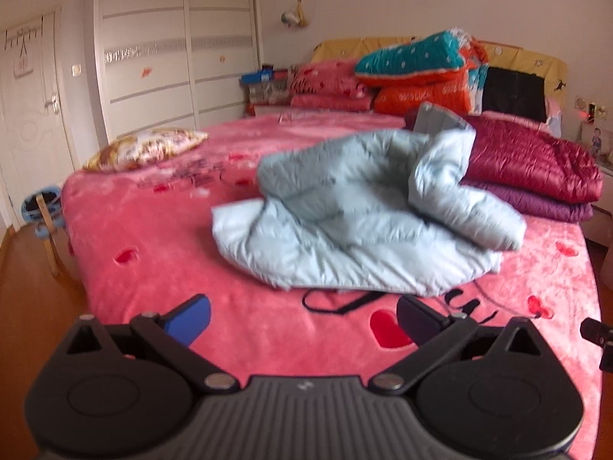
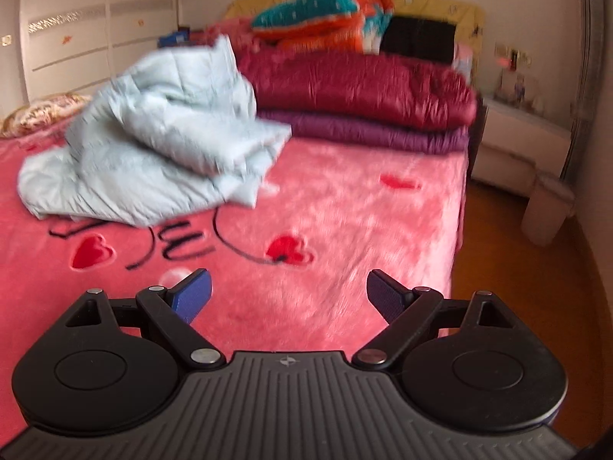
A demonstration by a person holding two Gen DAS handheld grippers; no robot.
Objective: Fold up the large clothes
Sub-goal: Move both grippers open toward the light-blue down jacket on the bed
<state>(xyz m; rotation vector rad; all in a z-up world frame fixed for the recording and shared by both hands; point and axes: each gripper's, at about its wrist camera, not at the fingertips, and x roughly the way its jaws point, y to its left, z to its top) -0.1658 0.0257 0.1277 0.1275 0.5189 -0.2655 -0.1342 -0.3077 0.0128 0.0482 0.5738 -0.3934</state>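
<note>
L gripper [image 1: 302,320]: jaws wide apart, nothing between them; hovered over near edge of bed, short of the jacket.
R gripper [image 2: 289,299]: jaws spread too, empty; hung above pink blanket [image 2: 345,211], jacket ahead & to its left.
Pale blue jacket [image 1: 356,214]: puffy, quilted, lay crumpled in a heap mid-bed on the blanket, one part flopped over twd the right; not folded.
Folded stack: maroon puffer [image 1: 532,165] sat atop purple one [image 1: 544,203], just beside/behind the jacket, R side of bed.
Head of bed: teal & orange quilts [image 1: 421,65] piled.
Floral pillow [image 1: 145,147]: far left edge.
Blur: both views soft w/ motion.
</note>
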